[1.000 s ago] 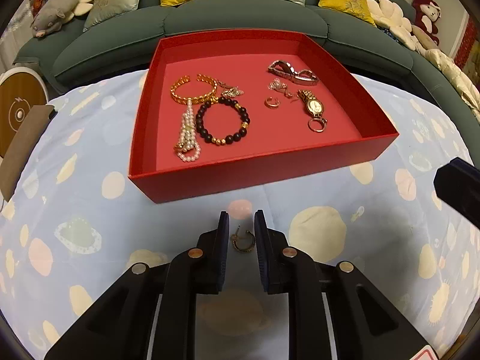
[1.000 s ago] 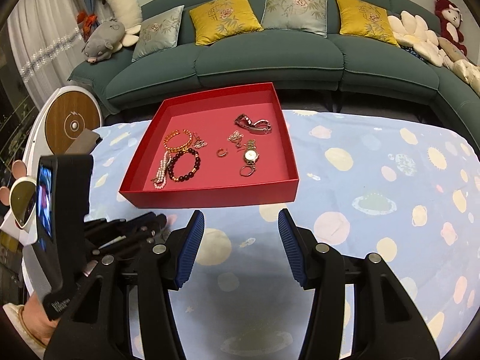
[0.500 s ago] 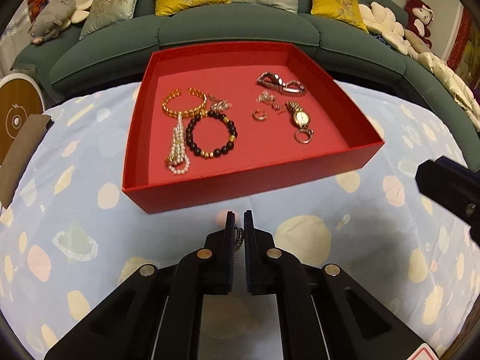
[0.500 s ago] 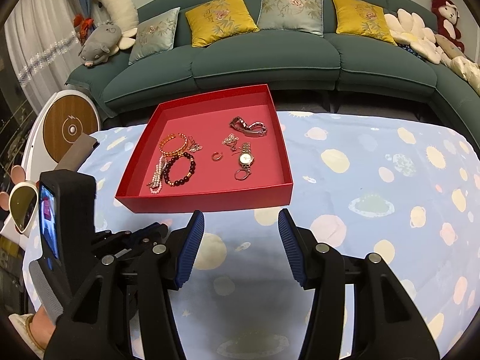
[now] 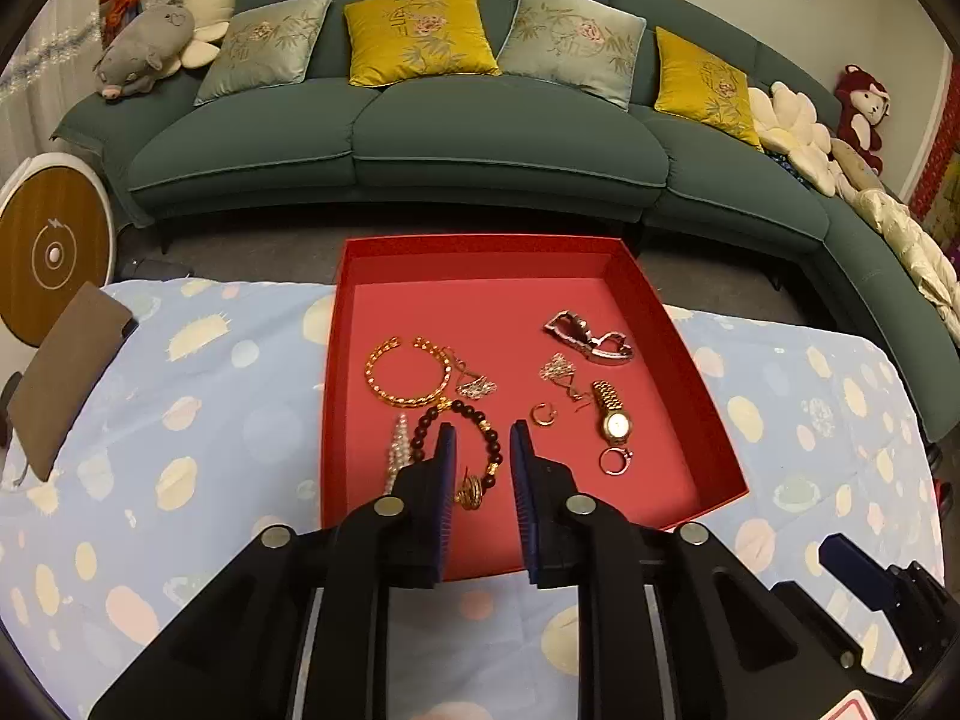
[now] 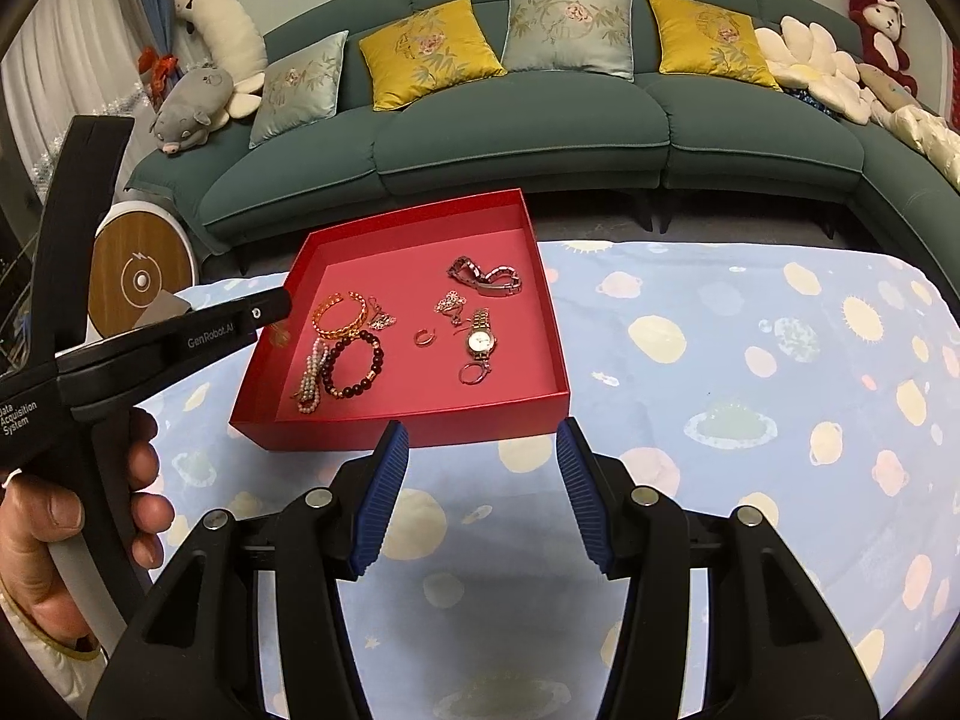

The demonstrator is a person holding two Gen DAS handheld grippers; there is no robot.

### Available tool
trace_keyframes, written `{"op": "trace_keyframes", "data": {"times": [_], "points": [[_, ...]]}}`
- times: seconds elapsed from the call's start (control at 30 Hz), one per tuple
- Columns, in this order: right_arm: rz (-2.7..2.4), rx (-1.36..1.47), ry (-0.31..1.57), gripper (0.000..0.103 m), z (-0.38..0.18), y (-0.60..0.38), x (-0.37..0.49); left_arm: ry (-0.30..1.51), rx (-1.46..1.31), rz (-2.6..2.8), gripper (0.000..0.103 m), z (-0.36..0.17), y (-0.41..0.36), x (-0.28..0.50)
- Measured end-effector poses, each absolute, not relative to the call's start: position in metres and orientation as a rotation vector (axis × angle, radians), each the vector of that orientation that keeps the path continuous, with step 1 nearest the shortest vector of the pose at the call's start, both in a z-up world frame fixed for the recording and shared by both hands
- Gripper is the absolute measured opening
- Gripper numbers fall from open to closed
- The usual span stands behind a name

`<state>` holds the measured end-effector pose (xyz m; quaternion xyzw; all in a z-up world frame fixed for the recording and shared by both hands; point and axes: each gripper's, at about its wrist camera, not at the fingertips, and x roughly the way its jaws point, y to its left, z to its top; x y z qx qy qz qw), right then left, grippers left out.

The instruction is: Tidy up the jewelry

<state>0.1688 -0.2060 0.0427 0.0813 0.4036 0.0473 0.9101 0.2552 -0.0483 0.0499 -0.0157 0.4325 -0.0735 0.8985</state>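
Over the red tray now, the left gripper hangs with its jaws opening, and a small gold earring sits in the gap between the blue pads, close to the left pad; whether it hangs free in the air or already lies on the tray floor, I can't quite tell from this angle. From the right side the same gripper shows as a long black arm reaching in over the tray's left wall, a blurred gold speck just under its tip, and a hand wrapped round the handle. Inside the tray the collection lies spread out: a gold bangle toward the far left, a dark bead bracelet just below it, a string of pearls beside that, touching the beads. In the middle a little gold hoop, then a gold watch with a ring at its near end, a fine chain above, and a silver-toned link watch furthest back. The right gripper waits short of the tray's near wall, fingers well apart, nothing between them, just the spotted blue cloth underneath. The tray itself sits on that cloth, with a green sofa behind.
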Motion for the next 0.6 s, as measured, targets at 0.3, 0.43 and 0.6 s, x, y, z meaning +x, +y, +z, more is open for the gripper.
{"op": "trace_keyframes", "data": {"times": [0.3,0.43,0.6], "points": [[0.139,0.151,0.84,0.05,0.041,-0.183,0.172,0.905,-0.035,-0.1,0.02,0.042,-0.032,0.236],[0.15,0.144,0.844,0.05,0.04,-0.175,0.171,0.894,-0.016,-0.108,0.02,0.044,-0.036,0.226],[0.154,0.136,0.846,0.05,0.037,-0.169,0.174,0.888,-0.005,-0.113,0.02,0.044,-0.04,0.221]]}}
